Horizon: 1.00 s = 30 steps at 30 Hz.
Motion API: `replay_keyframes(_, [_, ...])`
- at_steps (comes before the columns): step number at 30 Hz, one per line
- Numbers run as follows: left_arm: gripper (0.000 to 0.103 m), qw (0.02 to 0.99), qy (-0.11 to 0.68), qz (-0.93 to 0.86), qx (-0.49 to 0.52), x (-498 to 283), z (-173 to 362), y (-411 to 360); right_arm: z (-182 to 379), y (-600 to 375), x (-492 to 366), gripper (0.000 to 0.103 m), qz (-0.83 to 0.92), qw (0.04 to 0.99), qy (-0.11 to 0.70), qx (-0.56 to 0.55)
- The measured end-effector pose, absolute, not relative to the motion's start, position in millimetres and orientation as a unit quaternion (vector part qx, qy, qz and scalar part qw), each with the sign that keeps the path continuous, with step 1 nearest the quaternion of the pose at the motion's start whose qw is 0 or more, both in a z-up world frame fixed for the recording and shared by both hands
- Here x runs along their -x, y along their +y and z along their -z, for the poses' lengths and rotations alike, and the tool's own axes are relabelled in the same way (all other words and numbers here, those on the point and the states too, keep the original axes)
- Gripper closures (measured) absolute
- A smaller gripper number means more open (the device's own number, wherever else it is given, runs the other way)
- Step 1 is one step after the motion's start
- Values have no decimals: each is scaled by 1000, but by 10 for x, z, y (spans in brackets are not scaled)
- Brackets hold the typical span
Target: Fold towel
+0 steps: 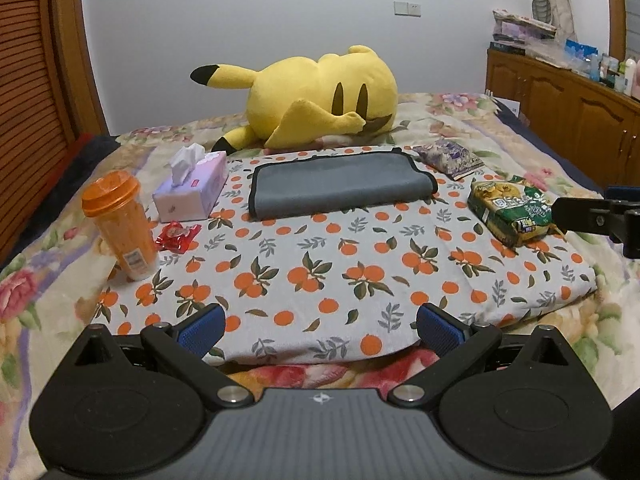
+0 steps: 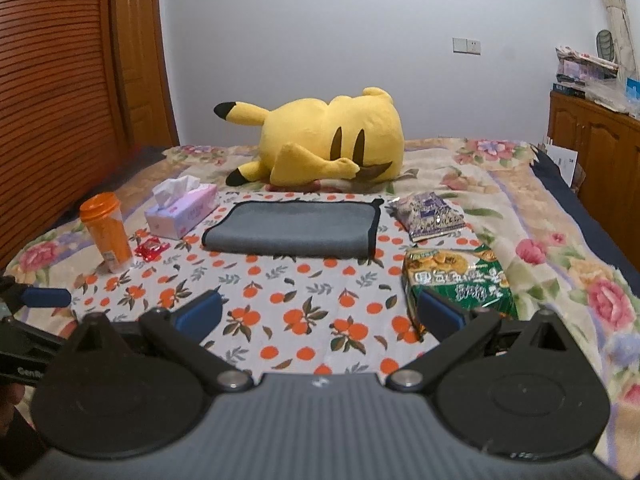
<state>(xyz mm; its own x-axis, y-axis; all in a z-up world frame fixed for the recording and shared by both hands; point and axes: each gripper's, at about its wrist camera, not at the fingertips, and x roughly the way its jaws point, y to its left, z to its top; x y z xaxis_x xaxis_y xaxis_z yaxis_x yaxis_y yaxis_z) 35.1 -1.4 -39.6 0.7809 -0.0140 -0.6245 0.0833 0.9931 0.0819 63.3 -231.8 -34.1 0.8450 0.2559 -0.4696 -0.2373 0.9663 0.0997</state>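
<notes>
A grey towel with a black edge (image 1: 340, 186) lies folded over on the orange-print cloth (image 1: 320, 276) at its far side; it also shows in the right wrist view (image 2: 294, 230). My left gripper (image 1: 320, 330) is open and empty, held above the cloth's near edge, well short of the towel. My right gripper (image 2: 320, 314) is open and empty over the cloth's near right part, beside the green snack bag. The right gripper's tip shows at the right edge of the left wrist view (image 1: 592, 216).
A yellow plush toy (image 1: 320, 100) lies behind the towel. A tissue box (image 1: 192, 190), orange cup (image 1: 120, 220) and red wrapper (image 1: 178, 236) stand left. A purple packet (image 1: 448, 158) and green snack bag (image 1: 512, 210) lie right. A wooden cabinet (image 1: 560, 100) is far right.
</notes>
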Motion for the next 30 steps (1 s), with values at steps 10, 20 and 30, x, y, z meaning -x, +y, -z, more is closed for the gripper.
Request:
replay_keyframes(10, [0, 944, 324, 24, -53, -230, 458, -13, 428, -2288, -498, 0, -128, 960, 250, -12])
replay_keyframes(20, [0, 948, 318, 14, -25, -219, 492, 94, 528, -2307, -522, 0, -116, 961, 253, -7])
replay_keyframes(30, [0, 956, 292, 5, -26, -133, 438, 101, 525, -2307, -491, 0, -108, 964, 244, -4])
